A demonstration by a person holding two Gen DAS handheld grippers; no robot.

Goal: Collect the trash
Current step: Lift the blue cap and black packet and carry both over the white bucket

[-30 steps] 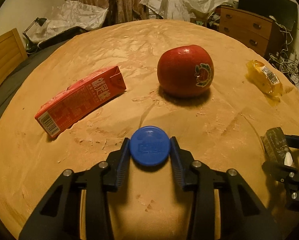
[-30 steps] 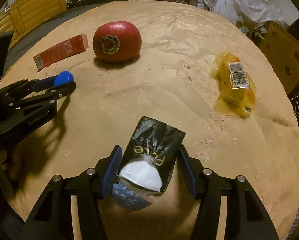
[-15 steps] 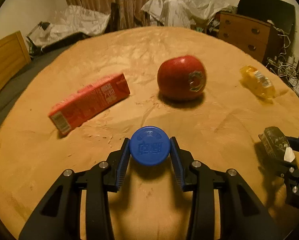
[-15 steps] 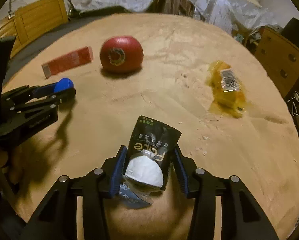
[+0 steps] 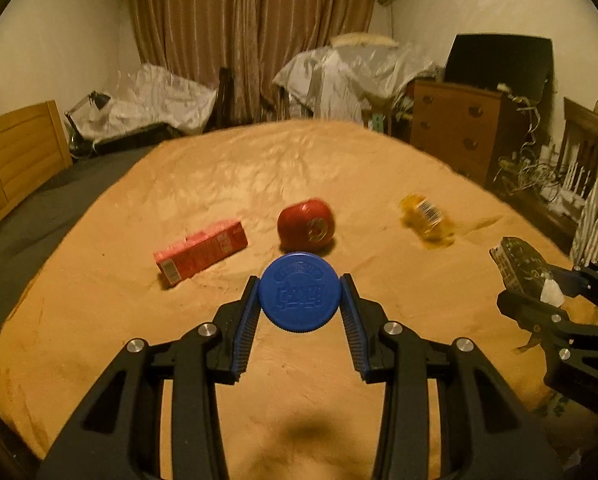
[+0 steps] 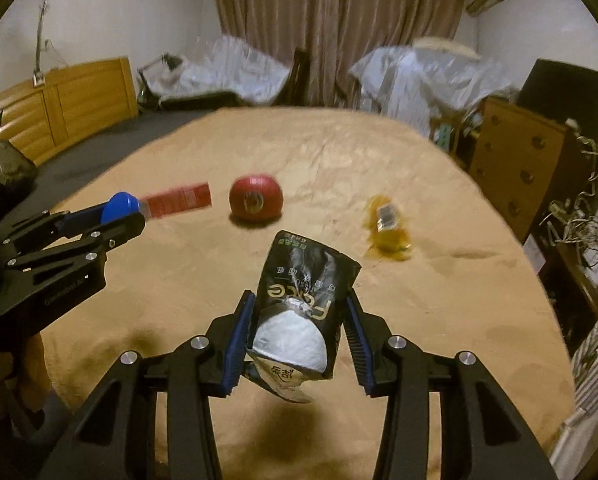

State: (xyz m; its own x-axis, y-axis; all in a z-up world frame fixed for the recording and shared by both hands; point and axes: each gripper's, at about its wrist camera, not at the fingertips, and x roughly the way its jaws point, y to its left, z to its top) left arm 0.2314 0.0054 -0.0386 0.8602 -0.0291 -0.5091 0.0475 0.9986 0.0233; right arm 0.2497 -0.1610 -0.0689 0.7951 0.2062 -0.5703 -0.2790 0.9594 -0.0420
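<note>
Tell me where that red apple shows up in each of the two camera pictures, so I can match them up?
Left wrist view: the red apple sits just above the middle, right behind the blue cap in the left gripper.
Right wrist view: the apple lies left of centre, beyond the black tissue pack.
Shared landmark: the red carton lies left of the apple in both.

left gripper [image 5: 300,299]: raised above the table [image 5: 99,300], clamps blue cap [image 5: 299,298] | right gripper [image 6: 297,322]: raised above table, clamps black packet [image 6: 305,284]
</note>
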